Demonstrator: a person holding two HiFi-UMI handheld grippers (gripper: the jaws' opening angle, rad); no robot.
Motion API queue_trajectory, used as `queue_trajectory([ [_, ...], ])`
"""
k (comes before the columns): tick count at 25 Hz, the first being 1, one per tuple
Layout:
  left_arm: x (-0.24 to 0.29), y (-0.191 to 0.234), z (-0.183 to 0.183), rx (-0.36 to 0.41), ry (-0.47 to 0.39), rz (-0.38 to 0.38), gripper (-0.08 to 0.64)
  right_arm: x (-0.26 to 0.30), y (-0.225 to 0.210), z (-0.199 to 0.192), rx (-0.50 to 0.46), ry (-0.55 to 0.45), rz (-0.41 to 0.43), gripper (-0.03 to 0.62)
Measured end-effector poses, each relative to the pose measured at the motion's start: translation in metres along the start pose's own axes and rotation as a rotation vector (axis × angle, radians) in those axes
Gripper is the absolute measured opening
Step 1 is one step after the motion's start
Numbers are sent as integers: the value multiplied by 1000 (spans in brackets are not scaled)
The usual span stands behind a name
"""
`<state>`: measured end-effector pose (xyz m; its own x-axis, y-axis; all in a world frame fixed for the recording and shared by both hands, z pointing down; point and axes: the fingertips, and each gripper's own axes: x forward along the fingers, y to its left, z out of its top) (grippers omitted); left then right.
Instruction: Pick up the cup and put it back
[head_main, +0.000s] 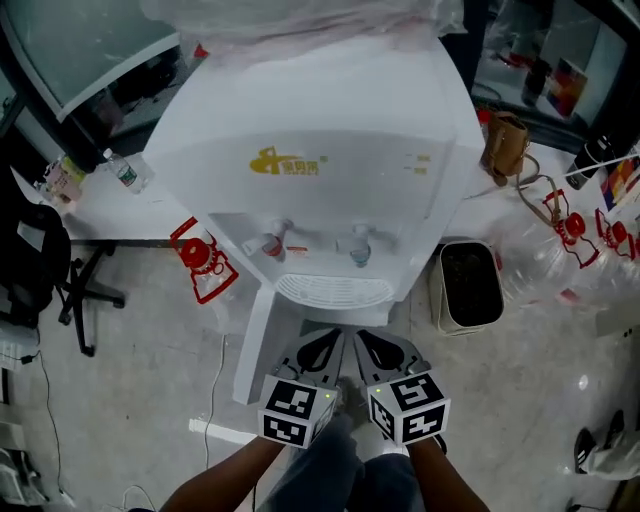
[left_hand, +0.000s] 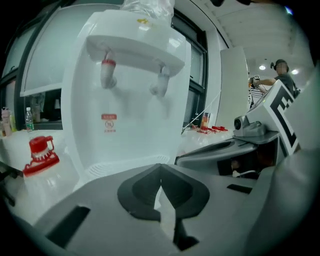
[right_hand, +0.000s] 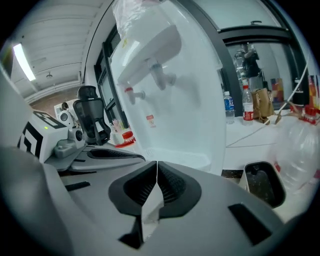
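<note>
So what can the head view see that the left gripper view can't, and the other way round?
Head view only: the black bin beside the water dispenser, and a brown bag. Left gripper view only: a person far in the background, and the red label on the dispenser's front. Both: the dispenser itself, its red tap and its drip tray.
</note>
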<state>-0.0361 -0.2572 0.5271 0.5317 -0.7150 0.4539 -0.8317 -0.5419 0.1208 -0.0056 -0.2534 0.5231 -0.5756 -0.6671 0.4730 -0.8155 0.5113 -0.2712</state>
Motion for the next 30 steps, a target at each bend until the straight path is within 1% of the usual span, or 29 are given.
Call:
queue_trajectory([
  [4, -42, -18, 59, -11, 0, 5, 12, -43, 26, 50, -12, 22, -2, 21],
  [10, -110, -37, 141, -32, -10, 29, 12, -103, 73, 128, -15, 22, 7, 21],
  [14, -157, -54, 188, -39, -20, 52, 12, -147, 99, 176, -29, 9, 14, 21],
  [18, -196, -72, 226, -41, -38, 70, 12, -189, 121, 218, -44, -29, 19, 21],
  [21, -219, -85, 248, -30, -54, 84, 12, -216, 138, 237, -49, -56, 23, 21],
  [24, -233, -96, 262, -17, -71, 100, 12, -238, 149, 245, -56, -71, 12, 21],
  [26, -240, -104, 266, -25, -82, 101, 12, -249, 154, 246, -62, -75, 2, 21],
  [30, -247, -115, 268, -36, -77, 96, 12, -264, 159, 246, -75, -72, -7, 20],
])
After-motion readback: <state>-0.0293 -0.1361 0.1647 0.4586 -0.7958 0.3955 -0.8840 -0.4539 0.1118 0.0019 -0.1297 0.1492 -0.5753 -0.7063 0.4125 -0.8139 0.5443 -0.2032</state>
